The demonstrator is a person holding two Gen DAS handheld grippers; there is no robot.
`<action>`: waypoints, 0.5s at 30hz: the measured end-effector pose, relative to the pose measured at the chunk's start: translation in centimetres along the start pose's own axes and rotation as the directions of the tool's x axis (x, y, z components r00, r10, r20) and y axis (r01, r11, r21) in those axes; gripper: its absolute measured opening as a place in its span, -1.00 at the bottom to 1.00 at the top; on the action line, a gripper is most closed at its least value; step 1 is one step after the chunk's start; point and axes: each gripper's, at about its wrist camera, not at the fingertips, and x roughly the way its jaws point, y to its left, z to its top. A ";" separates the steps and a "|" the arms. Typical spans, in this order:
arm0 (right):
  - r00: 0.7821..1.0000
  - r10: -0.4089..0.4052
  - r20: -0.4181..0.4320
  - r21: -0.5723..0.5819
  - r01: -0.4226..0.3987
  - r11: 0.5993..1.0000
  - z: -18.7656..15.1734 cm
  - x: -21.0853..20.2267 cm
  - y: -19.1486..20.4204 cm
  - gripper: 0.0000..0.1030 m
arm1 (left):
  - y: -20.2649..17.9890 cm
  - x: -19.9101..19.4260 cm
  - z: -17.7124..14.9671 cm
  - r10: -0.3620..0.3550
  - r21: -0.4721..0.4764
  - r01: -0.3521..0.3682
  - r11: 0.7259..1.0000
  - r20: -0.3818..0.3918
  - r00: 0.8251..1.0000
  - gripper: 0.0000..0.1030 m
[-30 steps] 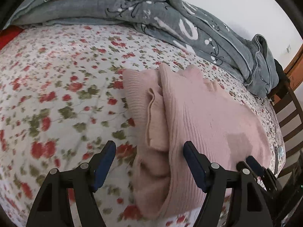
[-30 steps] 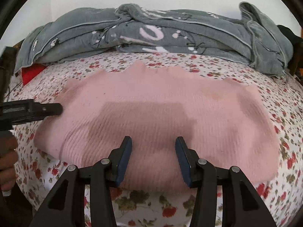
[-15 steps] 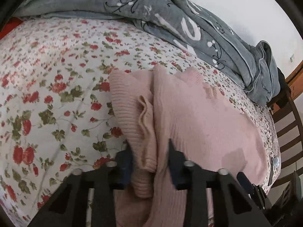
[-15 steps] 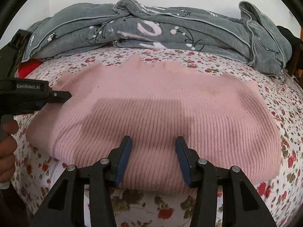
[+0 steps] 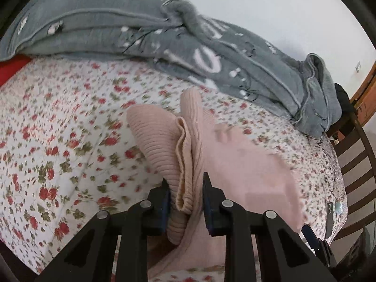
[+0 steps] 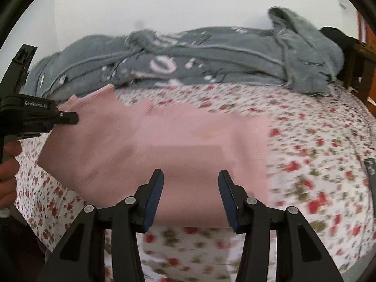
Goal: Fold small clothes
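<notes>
Floral bedsheet (image 6: 317, 164) fills both views, red roses on white across the bed. Nearest, the right gripper (image 6: 190, 197) hangs with its fingers (image 6: 154, 195) spread apart, gripping nothing, poised over the near hem of the pink sweater (image 6: 176, 145), which lies across the middle of the bed. Over on the sweater's left end, the left gripper (image 5: 185, 198) has its fingers (image 5: 208, 202) clenched on a bunched fold of ribbed knit, that end lifted off the sheet. A hand (image 6: 8, 164) shows at the left edge. Behind the sweater, a grey blanket (image 5: 164, 47) lies heaped along the white wall (image 6: 164, 4), with a wooden chair (image 5: 354, 164) far right.
</notes>
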 end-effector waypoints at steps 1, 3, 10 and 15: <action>1.000 -0.012 0.007 0.006 0.012 1.000 0.2 -0.5 -1.2 -0.07 | -1.3 -0.3 0.2 -0.003 0.009 0.003 1.000 0.006 1.000 -0.57; 0.999 -0.031 0.020 0.023 0.031 0.999 0.4 -1.5 -3.4 -0.07 | -3.9 -0.8 0.4 -0.003 0.035 0.002 0.999 0.015 1.000 -0.57; 0.992 -0.116 0.048 0.099 0.111 0.989 -0.3 -5.1 -12.0 -0.07 | -14.4 0.3 -0.6 -0.018 0.153 0.018 0.988 0.003 1.000 -0.57; 0.985 -0.172 -0.001 0.149 0.171 0.974 -2.6 -6.4 -16.3 -0.07 | -20.5 4.6 -3.3 -0.026 0.221 0.047 0.974 -0.093 0.995 -0.57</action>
